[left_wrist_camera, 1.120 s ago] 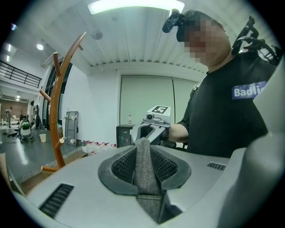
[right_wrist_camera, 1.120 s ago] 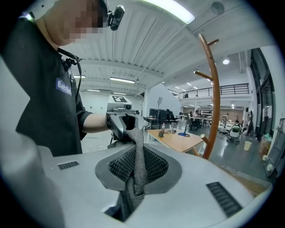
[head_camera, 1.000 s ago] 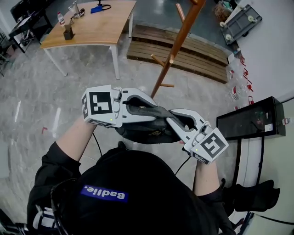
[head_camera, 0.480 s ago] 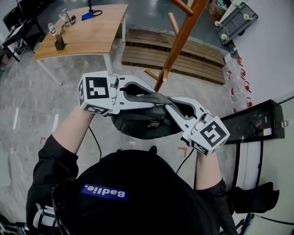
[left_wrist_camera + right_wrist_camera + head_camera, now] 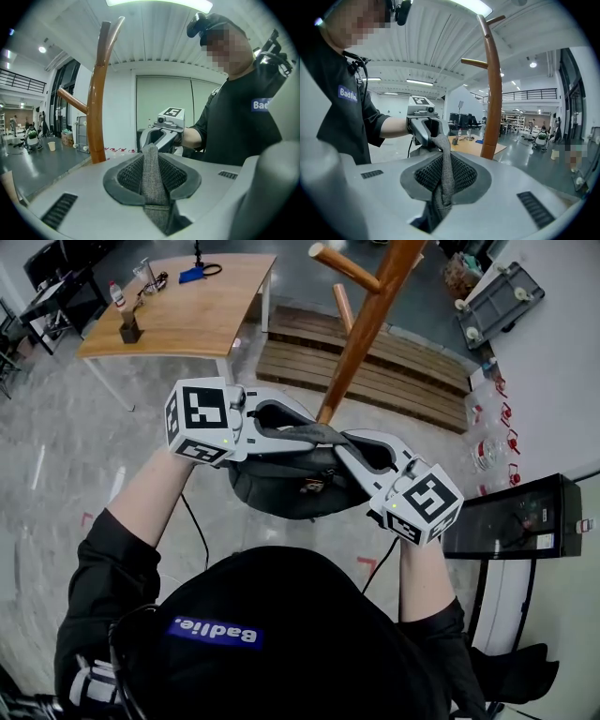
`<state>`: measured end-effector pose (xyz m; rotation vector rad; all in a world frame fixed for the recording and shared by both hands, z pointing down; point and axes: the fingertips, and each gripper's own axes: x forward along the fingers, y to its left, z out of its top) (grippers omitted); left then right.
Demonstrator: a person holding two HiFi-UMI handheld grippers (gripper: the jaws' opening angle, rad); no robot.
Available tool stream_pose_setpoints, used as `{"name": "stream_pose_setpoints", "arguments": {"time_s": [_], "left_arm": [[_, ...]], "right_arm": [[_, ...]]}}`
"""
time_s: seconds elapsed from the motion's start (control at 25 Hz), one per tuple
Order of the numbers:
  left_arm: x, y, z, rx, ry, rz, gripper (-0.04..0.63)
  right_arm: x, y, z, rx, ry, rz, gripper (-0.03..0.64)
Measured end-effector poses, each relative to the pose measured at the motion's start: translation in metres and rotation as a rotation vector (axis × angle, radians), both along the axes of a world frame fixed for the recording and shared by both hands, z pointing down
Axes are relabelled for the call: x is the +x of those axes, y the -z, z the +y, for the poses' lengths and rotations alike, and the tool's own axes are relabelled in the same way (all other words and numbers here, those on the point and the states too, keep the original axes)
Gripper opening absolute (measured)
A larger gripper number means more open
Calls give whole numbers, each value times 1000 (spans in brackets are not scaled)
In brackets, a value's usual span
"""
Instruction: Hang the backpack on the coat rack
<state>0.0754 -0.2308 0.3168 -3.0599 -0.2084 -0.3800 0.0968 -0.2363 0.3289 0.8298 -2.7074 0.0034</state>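
Observation:
A dark backpack (image 5: 281,488) hangs from its grey top strap (image 5: 319,435), which is stretched between my two grippers. My left gripper (image 5: 291,430) is shut on the strap's left end, with the grey webbing (image 5: 152,173) pinched between its pads. From the other side, my right gripper (image 5: 354,444) is shut on the same strap (image 5: 445,178). Just beyond the strap stands the wooden coat rack (image 5: 361,334), and one peg (image 5: 342,266) juts left above the grippers. Its pole (image 5: 98,103) shows left of the jaws in the left gripper view, and the rack (image 5: 493,93) shows right of them in the right gripper view.
A wooden table (image 5: 178,310) with a bottle and small items stands at the far left. A wooden pallet (image 5: 375,371) lies behind the rack's foot. At the right is a black cabinet (image 5: 511,512), and a grey cart (image 5: 497,296) is at the top right.
Both grippers have carried the backpack forward towards the coat rack, and the rack's pole and pegs now stand closer and larger above the strap. Both grips on the strap are unchanged.

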Motion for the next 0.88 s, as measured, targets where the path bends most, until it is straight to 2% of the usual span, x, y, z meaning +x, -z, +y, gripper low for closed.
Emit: {"name": "stream_pose_setpoints", "arguments": {"time_s": [0.4,0.88], "left_arm": [[5,-21,-33,-50,-19,-44,98],[9,-41,-45,-99,-54,-84,100]], "right_arm": [[5,-20,-32,-50,9,17,43],[8,-42,-43,-107,-5,43,43]]}}
